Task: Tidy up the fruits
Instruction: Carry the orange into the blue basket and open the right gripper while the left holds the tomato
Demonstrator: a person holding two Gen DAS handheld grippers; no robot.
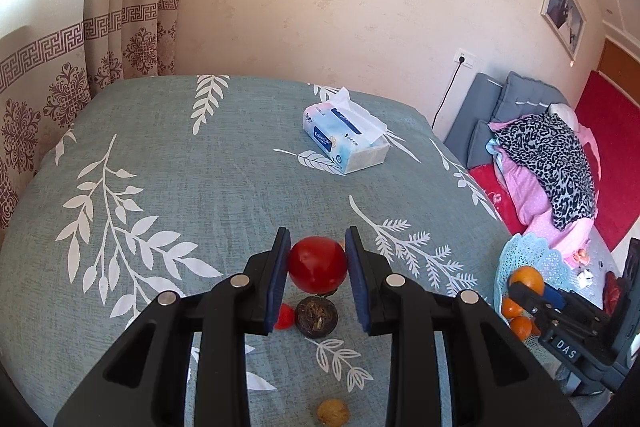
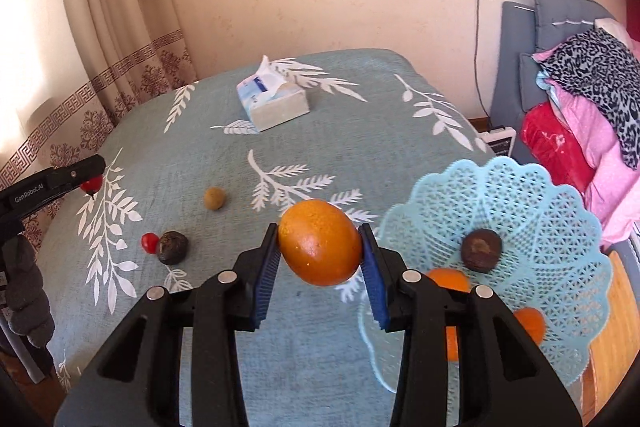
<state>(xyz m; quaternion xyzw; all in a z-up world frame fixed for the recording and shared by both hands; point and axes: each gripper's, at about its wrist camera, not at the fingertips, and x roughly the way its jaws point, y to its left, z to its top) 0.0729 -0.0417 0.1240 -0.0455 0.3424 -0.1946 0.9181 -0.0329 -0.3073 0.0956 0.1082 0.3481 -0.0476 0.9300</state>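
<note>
My left gripper point(image 1: 318, 259) is shut on a red round fruit point(image 1: 318, 264) and holds it above the table; it also shows at the left of the right wrist view point(image 2: 90, 183). My right gripper point(image 2: 320, 247) is shut on an orange point(image 2: 320, 243), just left of the light blue lattice basket point(image 2: 532, 211). The basket holds a dark brown fruit point(image 2: 481, 250) and two oranges point(image 2: 448, 281). On the cloth lie a dark brown fruit point(image 2: 173, 247), a small red fruit point(image 2: 150, 242) and a tan round fruit point(image 2: 215, 198).
A tissue box point(image 1: 346, 137) stands on the far part of the teal leaf-print tablecloth point(image 1: 180, 167). Curtains hang at the left. A bed with piled clothes point(image 1: 556, 167) lies beyond the table's right edge.
</note>
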